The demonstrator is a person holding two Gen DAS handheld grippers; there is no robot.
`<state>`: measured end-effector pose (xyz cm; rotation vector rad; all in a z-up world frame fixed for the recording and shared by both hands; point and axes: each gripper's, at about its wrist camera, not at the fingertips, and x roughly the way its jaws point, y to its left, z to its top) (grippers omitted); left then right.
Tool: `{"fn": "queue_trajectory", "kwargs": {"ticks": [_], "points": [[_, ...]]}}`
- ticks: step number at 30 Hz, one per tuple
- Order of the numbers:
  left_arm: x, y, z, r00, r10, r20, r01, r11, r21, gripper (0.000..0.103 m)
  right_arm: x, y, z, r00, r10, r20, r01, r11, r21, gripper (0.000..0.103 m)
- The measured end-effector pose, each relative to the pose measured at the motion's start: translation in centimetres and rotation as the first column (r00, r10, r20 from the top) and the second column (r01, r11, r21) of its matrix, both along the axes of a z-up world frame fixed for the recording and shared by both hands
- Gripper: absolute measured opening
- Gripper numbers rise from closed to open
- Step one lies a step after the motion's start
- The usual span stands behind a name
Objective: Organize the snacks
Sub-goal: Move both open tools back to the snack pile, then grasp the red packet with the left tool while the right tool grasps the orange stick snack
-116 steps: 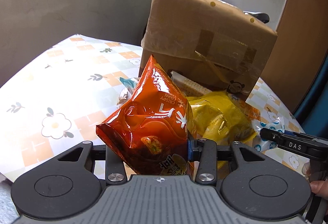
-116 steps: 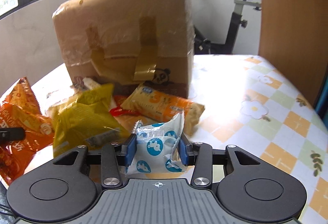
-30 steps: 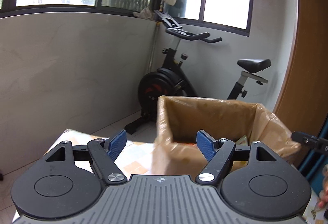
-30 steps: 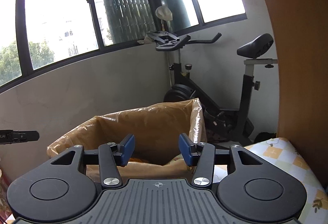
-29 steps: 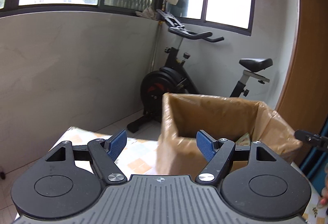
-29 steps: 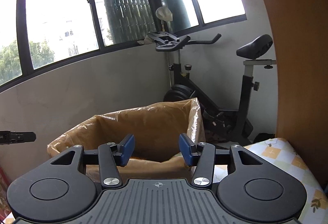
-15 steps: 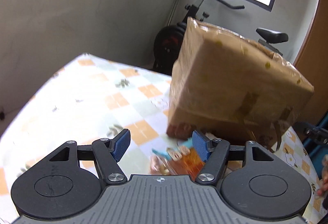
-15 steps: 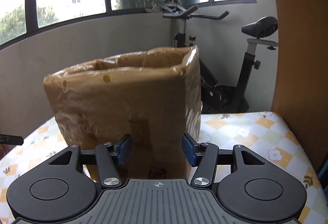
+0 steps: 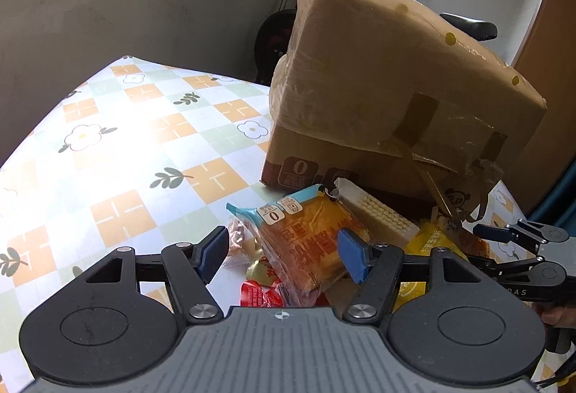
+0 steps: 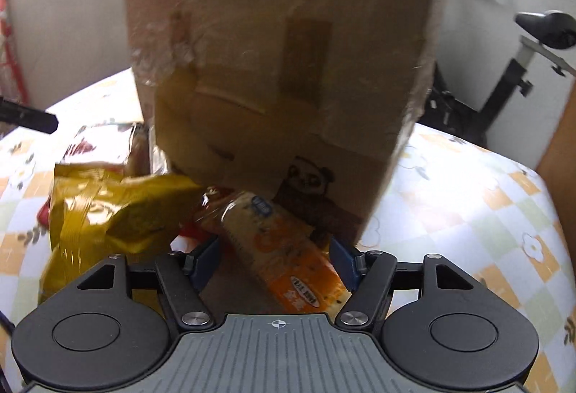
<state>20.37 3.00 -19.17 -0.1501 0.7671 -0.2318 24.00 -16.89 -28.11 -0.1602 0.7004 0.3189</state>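
Note:
A tall cardboard box wrapped in tape stands on the flowered tablecloth, with a pile of snacks at its foot. My left gripper is open, low over an orange bread packet with a light-blue end, which lies between its blue pads without being pressed. A cream wafer pack leans on the box. My right gripper has its jaws opening around an orange-and-white packet lying loose between them. A yellow bag lies to its left.
Small red and clear sweet wrappers lie under the left gripper. The right gripper shows at the right edge of the left wrist view. An exercise bike stands behind the table. Bare tablecloth stretches to the left.
Both grippers have dropped from above the box's open top to the snack pile at its foot. The orange chip bag and the blue-dotted packet held earlier are gone. The right jaws have widened.

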Motion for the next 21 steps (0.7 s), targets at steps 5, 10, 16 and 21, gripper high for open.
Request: {"fn": "queue_trajectory", "kwargs": {"ticks": [5,10,16,21], "points": [[-0.5,-0.6,-1.6,0.999,-0.007,-0.049,0.008,1.0,0.018,0.069,1.2,-0.2,-1.0,0.998,-0.058,-0.023,0.06,0.995,0.078,0.065],[-1.0,-1.2,-3.1,0.995,-0.027,-0.093,0.031,0.999,0.035,0.069,0.3,-0.3,-2.1,0.992,-0.119,-0.03,0.123,0.976,0.177,0.049],[-1.1,-1.9,-4.4,0.992,-0.042,-0.118,0.051,0.995,0.08,0.069,-1.6,-0.9,-3.1,0.987,-0.163,0.0,0.158,0.958,0.238,0.044],[-1.2,-1.8,-5.0,0.992,-0.016,-0.124,0.029,0.994,0.108,0.069,-2.2,-1.4,-3.0,0.988,-0.156,0.01,0.149,0.96,0.235,0.044]]}}
